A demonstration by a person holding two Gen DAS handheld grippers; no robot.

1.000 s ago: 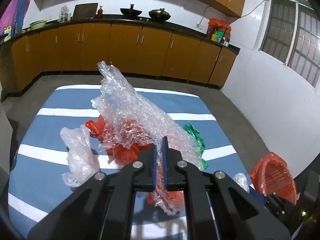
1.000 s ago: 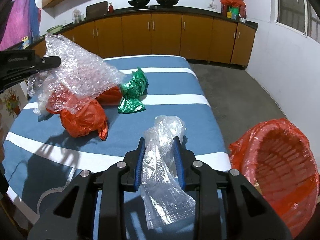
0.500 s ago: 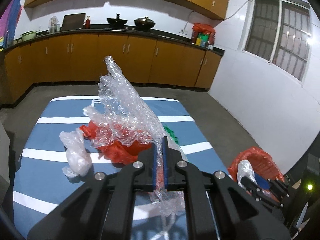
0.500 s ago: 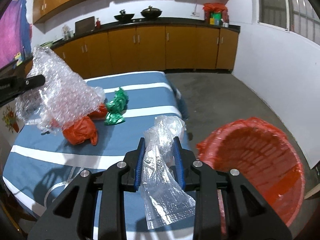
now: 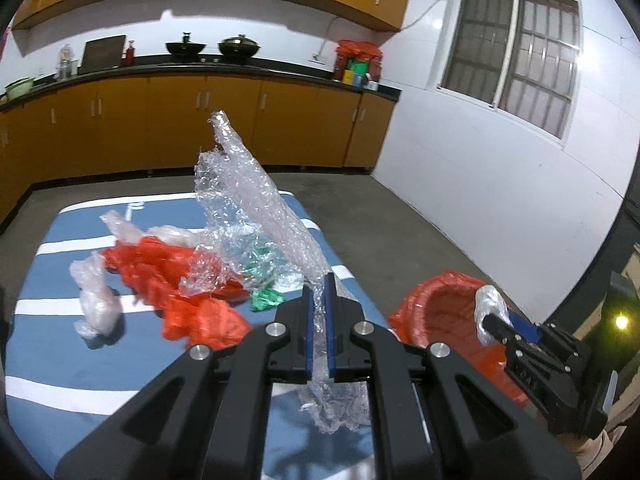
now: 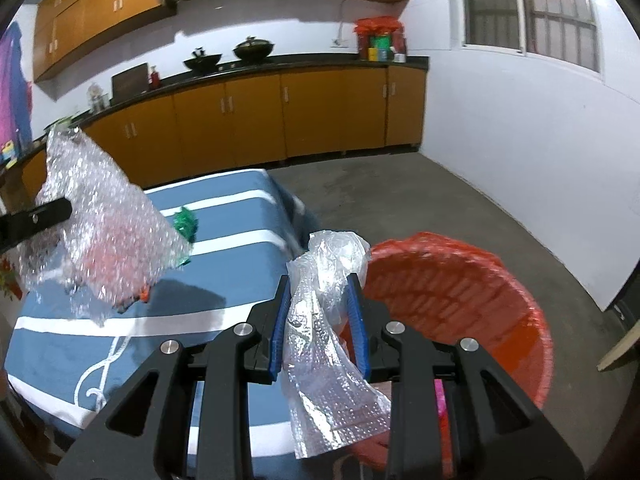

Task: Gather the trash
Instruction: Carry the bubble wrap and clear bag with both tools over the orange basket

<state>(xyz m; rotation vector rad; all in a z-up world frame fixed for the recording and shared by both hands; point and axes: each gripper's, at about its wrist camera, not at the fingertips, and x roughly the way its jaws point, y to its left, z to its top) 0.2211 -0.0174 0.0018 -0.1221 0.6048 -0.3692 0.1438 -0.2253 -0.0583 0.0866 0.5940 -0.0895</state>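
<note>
My left gripper (image 5: 319, 286) is shut on a long sheet of bubble wrap (image 5: 256, 208) and holds it up above the blue striped table (image 5: 60, 356). That sheet also shows in the right wrist view (image 6: 104, 224). My right gripper (image 6: 320, 292) is shut on a clear plastic bag (image 6: 320, 320) and holds it over the near rim of the red-lined trash basket (image 6: 460, 292). The basket also shows in the left wrist view (image 5: 444, 312), with the right gripper (image 5: 490, 318) above it. Red bags (image 5: 168, 280), a green bag (image 5: 264, 300) and a clear bag (image 5: 94, 300) lie on the table.
The basket stands on the grey floor off the table's right edge. Wooden cabinets (image 5: 200, 124) with a dark counter line the far wall. A white wall with a barred window (image 5: 516, 48) is on the right. Bare floor (image 6: 400, 200) lies beyond the table.
Both grippers have risen and swung right toward the basket with their loads. The right gripper's bag went from above the table to over the basket's rim. The bubble wrap lifted off the pile.
</note>
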